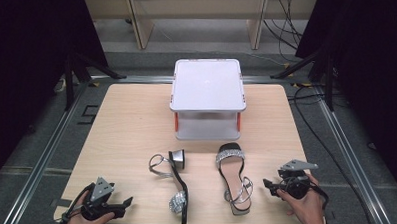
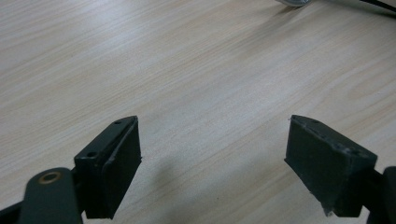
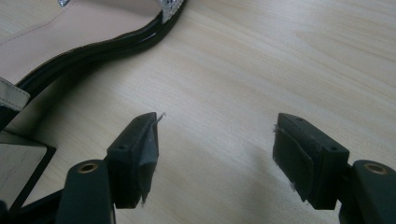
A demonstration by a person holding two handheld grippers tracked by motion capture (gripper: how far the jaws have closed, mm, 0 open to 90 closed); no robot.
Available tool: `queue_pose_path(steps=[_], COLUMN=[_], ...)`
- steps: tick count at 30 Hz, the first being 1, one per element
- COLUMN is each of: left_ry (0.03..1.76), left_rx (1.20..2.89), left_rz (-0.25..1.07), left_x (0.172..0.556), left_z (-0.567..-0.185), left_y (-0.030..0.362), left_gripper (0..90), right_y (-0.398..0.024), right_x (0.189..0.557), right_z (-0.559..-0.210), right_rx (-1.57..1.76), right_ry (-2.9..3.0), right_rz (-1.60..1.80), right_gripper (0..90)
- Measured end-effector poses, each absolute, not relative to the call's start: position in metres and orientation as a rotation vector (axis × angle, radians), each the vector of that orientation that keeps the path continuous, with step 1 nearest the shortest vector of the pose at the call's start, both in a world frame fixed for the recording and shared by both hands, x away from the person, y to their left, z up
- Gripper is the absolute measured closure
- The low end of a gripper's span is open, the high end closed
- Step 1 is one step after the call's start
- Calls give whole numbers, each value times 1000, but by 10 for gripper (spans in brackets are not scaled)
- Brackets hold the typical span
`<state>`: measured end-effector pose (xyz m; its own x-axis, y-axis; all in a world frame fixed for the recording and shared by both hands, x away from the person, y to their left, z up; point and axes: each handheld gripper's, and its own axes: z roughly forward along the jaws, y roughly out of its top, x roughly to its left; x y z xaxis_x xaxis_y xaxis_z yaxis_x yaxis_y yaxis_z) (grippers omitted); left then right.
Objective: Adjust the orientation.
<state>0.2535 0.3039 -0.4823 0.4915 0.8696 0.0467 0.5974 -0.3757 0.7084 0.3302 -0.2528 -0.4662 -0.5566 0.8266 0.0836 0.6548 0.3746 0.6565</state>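
Pale wood-grain tabletop (image 1: 131, 114) on grey floor, dark surroundings; both claws wide open, empty: upright black sandal (image 1: 235, 181) with glittery strap just beside right claw (image 1: 270, 186), tipped-over sandal (image 1: 176, 184) near left claw (image 1: 126, 203).

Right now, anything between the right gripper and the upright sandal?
Nothing visible. The right gripper sits open just right of the upright sandal, with bare table between them.

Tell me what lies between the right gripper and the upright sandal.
Nothing: in the high view, bare table separates the right gripper from the upright sandal. The right gripper view shows empty wood between its open jaws.
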Motion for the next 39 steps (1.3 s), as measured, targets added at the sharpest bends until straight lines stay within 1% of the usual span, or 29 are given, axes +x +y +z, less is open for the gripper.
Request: queue_pose_path(steps=[6,13,19,20,22,23,24,25,28,30,31,32,34,39], left_ry=[1196,1201,1203,1206,1203,1203,1200,1200,1199,1211,1207,1204,1203,1204], left_rx=[2099,2089,2106,2109,2106,2106,2105,2100,2099,2115,2116,2114,2092,2119], left_rz=[558,556,562,561,563,563,564,561,561,563,562,563,555,562], left_x=[254,253,254,253,253,253,253,254,254,253,254,253,253,254], left_z=[-483,-483,-483,-482,-482,-482,-483,-483,-483,-482,-482,-482,-483,-482], left_y=[304,304,305,305,305,305,305,304,304,304,304,304,303,304], left_gripper=[177,177,177,177,177,177,177,177,177,177,177,177,177,177], right_y=[-252,-246,-239,-236,-236,-234,-234,-231,-226,-221,-220,-216,-213,-208], right_x=[328,319,308,305,303,300,300,297,297,292,294,291,292,292], right_z=[-464,-458,-450,-449,-449,-448,-449,-448,-452,-451,-452,-451,-454,-456], right_rx=[1320,1325,1251,1293,1223,1267,1213,1273,1209,1270,1213,1266,1198,1233], right_ry=[2361,2373,2415,2413,2436,2440,2437,2444,2473,2473,2486,2487,2506,2539], right_rz=[941,969,972,978,966,971,969,970,963,947,946,940,947,964], right_gripper=[329,372,419,425,429,433,433,433,433,433,433,433,433,453])
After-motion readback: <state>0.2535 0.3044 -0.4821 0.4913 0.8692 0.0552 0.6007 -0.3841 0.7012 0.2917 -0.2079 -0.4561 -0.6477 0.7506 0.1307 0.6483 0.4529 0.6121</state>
